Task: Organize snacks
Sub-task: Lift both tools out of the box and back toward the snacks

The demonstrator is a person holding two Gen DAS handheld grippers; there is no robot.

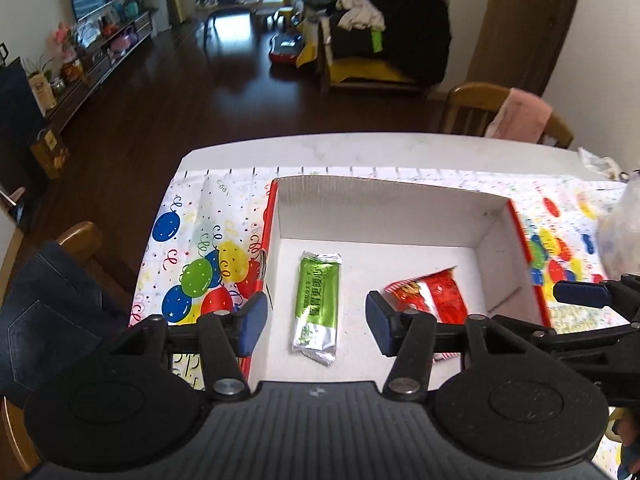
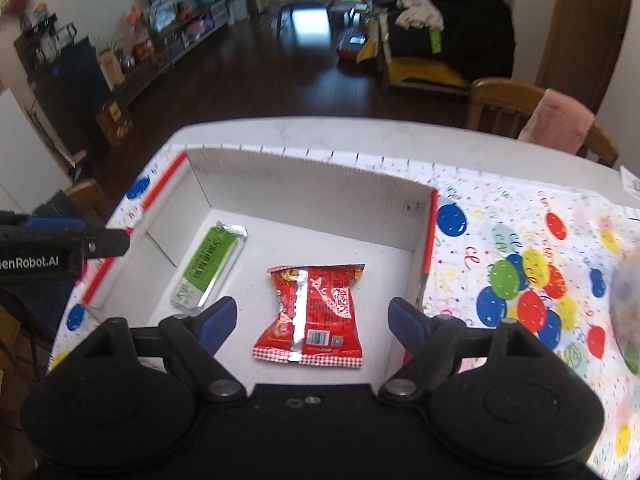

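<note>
Green snack bar left and red snack packet right, flat in white box on balloon-cloth surface; left gripper and right gripper above, jaws apart, empty; risk: low sweep clipping box wall, shifting box.

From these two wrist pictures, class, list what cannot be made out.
- Red packet: left wrist view, near end hidden by a gripper finger.
- Green packet: print too small to read in either view.
- Blurred pale object: right wrist view, cut by the right edge; unidentifiable.
</note>
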